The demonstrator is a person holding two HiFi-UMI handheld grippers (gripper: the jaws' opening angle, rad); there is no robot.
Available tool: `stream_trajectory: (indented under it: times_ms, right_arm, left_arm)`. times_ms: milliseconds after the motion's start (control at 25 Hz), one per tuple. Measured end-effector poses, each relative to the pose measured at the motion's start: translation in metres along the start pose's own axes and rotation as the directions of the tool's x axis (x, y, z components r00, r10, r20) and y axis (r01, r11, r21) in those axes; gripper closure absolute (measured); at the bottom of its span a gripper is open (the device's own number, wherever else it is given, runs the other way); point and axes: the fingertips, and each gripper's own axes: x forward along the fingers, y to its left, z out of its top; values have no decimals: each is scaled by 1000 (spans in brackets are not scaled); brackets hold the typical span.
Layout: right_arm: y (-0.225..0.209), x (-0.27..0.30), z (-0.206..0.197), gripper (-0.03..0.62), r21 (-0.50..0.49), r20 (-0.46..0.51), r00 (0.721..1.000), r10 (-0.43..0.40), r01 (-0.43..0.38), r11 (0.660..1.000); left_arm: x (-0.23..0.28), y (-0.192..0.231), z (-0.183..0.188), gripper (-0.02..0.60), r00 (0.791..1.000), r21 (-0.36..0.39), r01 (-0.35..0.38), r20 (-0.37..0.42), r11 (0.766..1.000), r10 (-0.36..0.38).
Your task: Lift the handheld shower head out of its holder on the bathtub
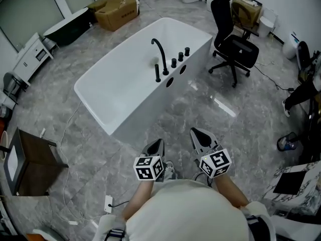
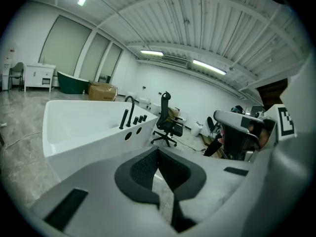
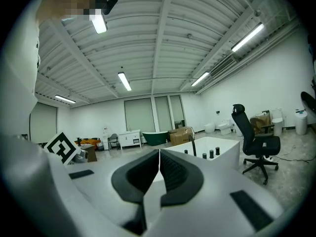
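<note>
A white bathtub point(image 1: 145, 109) stands on the grey marble floor ahead of me. On its near rim are a curved black faucet point(image 1: 160, 54), a slim black handheld shower head point(image 1: 157, 73) upright in its holder, and three black knobs point(image 1: 180, 56). My left gripper point(image 1: 156, 143) and right gripper point(image 1: 196, 133) hover side by side over the floor, short of the tub. Both are shut with nothing between the pads. In the left gripper view its jaws point(image 2: 158, 149) point toward the tub point(image 2: 74, 127) and shower head point(image 2: 124, 119). The right gripper point(image 3: 159, 152) faces the tub point(image 3: 217, 152) from farther off.
A black office chair point(image 1: 230, 39) stands right of the tub. Cardboard boxes point(image 1: 116, 10) lie behind it. A dark wooden table point(image 1: 30, 162) sits at the left, with a cable and a power strip point(image 1: 108, 203) on the floor nearby. A white cabinet point(image 1: 30, 56) stands far left.
</note>
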Motion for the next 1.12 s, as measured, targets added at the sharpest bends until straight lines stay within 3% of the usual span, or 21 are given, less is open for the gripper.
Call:
stream_trajectory:
  times_ms: [520,1120]
  right_arm:
    - [-20,105,16,574,6,-9,1000,-21,21,1000]
    - [-44,153,11,574,74,-42,997,-64,67,995]
  left_arm:
    - [59,65,62,561,1000,19,19,5,1000,-19]
    - [98,95,72,561,998,2,32,-52,999,-32]
